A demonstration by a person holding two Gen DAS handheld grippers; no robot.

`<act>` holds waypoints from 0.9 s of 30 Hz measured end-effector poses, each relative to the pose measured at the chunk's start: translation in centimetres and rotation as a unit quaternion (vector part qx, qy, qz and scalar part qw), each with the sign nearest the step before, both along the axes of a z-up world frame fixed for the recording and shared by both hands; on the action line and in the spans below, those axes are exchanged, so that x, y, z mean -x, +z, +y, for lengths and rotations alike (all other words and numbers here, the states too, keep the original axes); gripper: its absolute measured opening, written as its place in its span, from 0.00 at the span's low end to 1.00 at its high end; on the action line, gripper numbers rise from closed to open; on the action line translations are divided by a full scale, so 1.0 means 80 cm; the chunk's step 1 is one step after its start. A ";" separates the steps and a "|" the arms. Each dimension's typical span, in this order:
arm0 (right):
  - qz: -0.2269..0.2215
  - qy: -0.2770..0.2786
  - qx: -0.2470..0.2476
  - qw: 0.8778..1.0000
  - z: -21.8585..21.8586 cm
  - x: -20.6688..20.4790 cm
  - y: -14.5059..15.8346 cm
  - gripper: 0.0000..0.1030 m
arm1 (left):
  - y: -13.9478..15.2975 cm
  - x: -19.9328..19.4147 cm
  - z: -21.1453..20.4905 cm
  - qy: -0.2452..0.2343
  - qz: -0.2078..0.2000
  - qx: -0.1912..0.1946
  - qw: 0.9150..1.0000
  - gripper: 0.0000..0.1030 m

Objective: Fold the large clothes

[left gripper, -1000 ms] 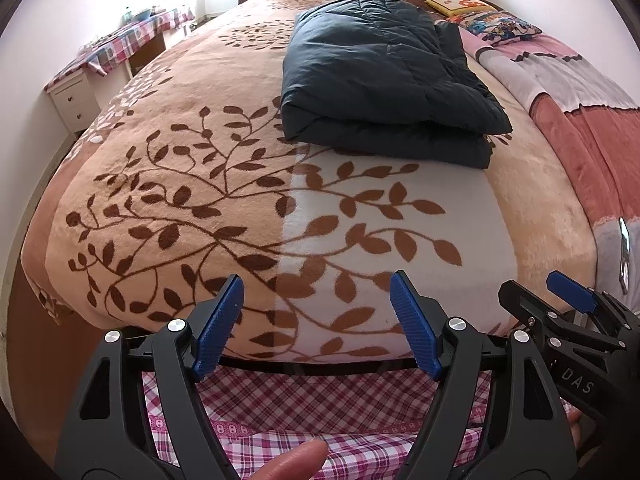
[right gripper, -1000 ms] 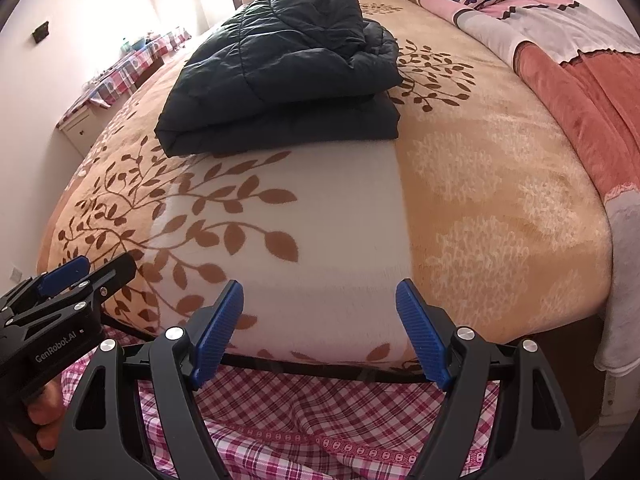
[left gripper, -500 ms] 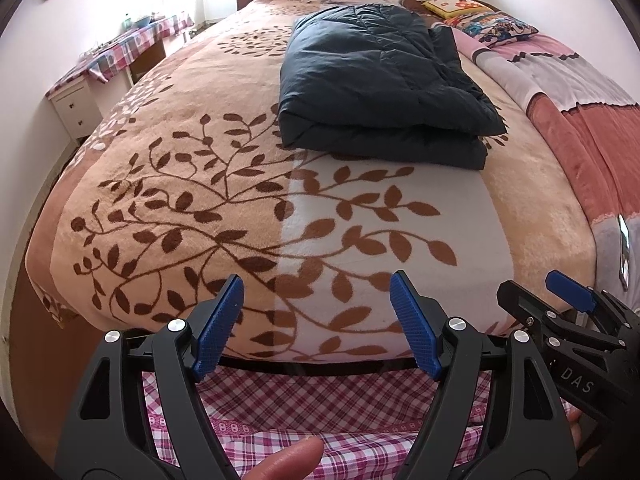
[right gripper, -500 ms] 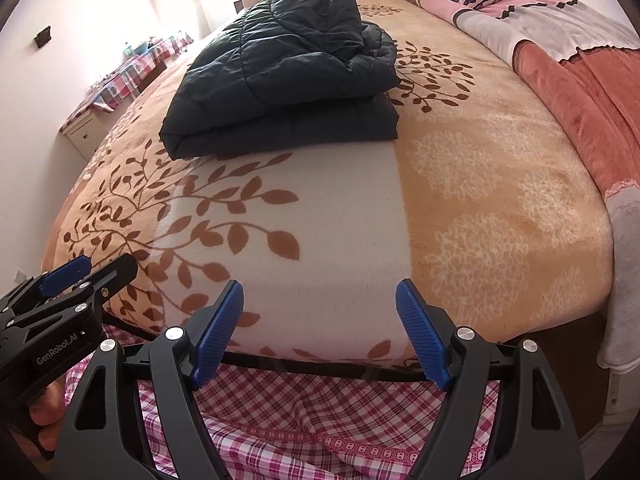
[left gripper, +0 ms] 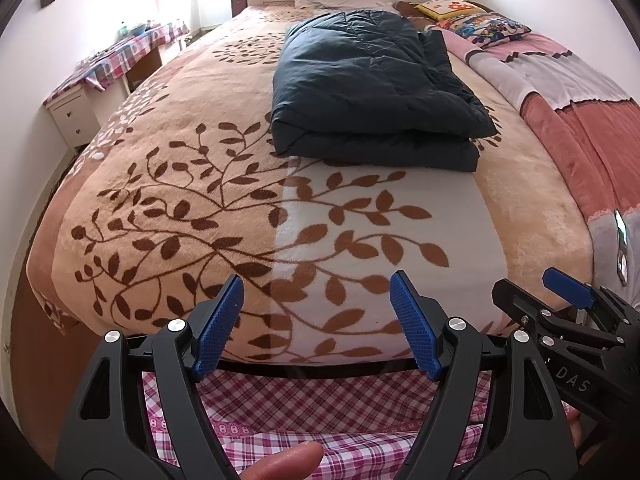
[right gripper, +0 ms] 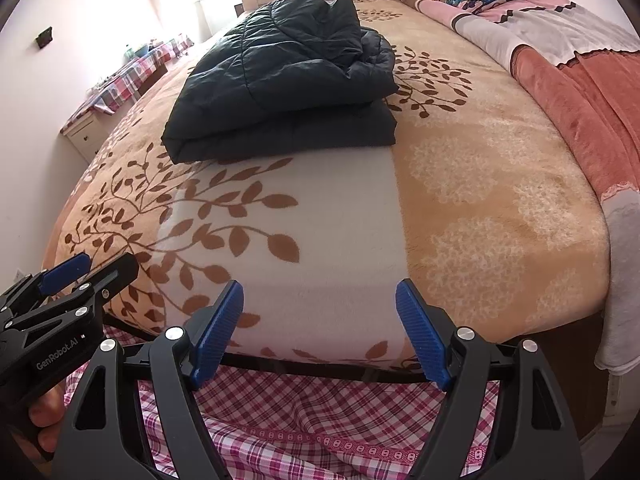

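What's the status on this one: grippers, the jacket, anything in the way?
Left gripper open, empty. Right gripper open, empty. Dark jacket lies folded on the bed blanket, untouched. Nothing between grippers and jacket.

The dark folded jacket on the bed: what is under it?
The jacket lies directly on the leaf-patterned blanket, across its beige and white parts. Nothing else shows at its edges. The blanket below it is covered, so anything hidden there cannot be seen.

Black left gripper [left gripper: 316,328] with blue ribbed pads [left gripper: 218,328], silver screws [left gripper: 177,325]
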State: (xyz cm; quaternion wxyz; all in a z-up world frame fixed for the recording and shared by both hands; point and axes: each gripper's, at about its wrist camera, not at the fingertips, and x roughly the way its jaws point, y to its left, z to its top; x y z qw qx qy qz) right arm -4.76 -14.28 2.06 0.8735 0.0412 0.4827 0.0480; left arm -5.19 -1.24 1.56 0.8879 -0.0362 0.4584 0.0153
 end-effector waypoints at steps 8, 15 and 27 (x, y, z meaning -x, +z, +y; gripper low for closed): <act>-0.001 -0.001 0.001 1.000 0.000 0.001 0.001 0.74 | 0.001 0.000 0.000 -0.001 -0.001 0.000 1.000 0.73; -0.002 0.000 0.001 1.000 0.000 0.001 0.002 0.74 | 0.001 0.001 0.000 -0.001 -0.001 0.001 1.000 0.73; -0.001 -0.001 0.001 1.000 0.001 0.002 0.002 0.74 | 0.002 0.001 0.000 0.000 -0.001 0.001 1.000 0.73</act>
